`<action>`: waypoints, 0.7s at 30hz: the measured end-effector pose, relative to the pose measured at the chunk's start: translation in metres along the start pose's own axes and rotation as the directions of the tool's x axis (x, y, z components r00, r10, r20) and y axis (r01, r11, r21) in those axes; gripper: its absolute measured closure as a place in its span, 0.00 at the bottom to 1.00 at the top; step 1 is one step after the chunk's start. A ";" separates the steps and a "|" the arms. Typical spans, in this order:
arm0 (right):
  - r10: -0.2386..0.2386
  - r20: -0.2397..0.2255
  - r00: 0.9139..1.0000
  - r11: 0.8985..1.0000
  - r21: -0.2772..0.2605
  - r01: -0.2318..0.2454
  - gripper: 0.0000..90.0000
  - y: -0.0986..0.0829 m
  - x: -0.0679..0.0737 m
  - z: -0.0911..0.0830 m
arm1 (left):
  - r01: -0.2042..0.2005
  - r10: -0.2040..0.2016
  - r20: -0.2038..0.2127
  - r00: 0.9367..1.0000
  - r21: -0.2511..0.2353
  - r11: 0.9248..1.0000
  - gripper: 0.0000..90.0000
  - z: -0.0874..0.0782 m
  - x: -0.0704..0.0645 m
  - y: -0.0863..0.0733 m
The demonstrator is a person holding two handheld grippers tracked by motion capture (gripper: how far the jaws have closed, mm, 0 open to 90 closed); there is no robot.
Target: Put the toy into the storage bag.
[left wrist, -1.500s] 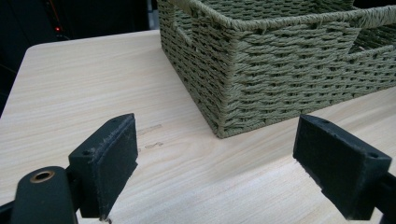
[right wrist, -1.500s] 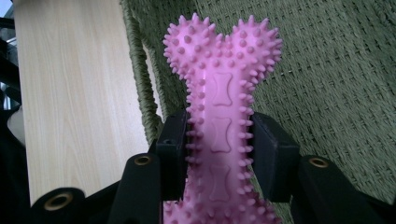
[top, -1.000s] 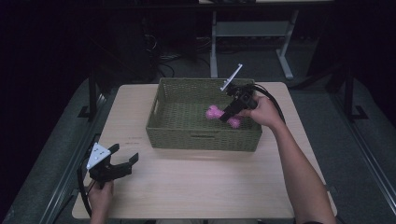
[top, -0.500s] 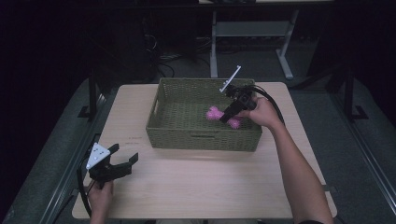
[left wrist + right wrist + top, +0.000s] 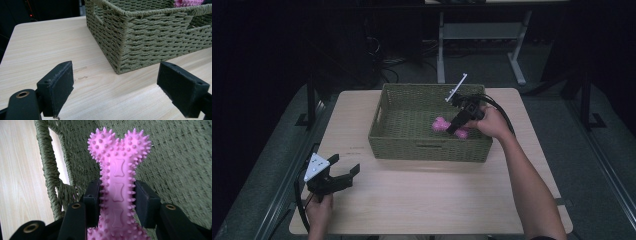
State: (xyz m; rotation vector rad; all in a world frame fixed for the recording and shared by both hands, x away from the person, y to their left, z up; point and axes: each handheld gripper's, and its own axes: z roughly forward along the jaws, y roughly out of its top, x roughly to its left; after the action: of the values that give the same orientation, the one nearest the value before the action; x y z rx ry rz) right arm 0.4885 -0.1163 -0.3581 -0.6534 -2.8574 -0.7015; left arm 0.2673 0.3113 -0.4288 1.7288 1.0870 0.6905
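Right tool [image 5: 456, 125] is clamped on the pink bone [image 5: 117, 182], jaws across its narrow shaft, one knobbed end sticking out past the pads. The bone sits inside the basket [image 5: 422, 150], toward the right side, low over the woven floor; can't tell if it touches the floor or hangs just above.

Handling guess: a spiky rubber chew toy, so light, a bit squashy, nubs give good friction, not fragile. The shaft is the right place to grip: narrow, flat-sided, and the wider ends stop it sliding out lengthwise. Gripping a knobbed end would likely be less steady.

Left tool [image 5: 334, 177] rests on the counter [image 5: 427, 200] near the front left corner, jaws wide apart, nothing between them, well apart from the basket [image 5: 150, 37].
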 end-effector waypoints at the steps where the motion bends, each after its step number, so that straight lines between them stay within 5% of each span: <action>1: 0.004 -0.001 1.000 1.000 0.000 -0.004 0.64 -0.001 0.000 0.002 | 0.001 -0.001 0.000 1.000 0.000 1.000 0.15 0.000 0.000 0.000; 21: 0.011 -0.002 1.000 1.000 0.025 -0.011 0.64 -0.003 -0.001 0.012 | 0.002 -0.002 0.000 1.000 -0.001 1.000 0.15 0.000 0.000 0.000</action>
State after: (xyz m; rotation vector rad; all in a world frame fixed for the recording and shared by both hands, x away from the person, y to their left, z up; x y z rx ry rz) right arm 0.4875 -0.1132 -0.3699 -0.6636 -2.8537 -0.6640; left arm 0.2671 0.3113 -0.4286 1.7269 1.0877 0.6900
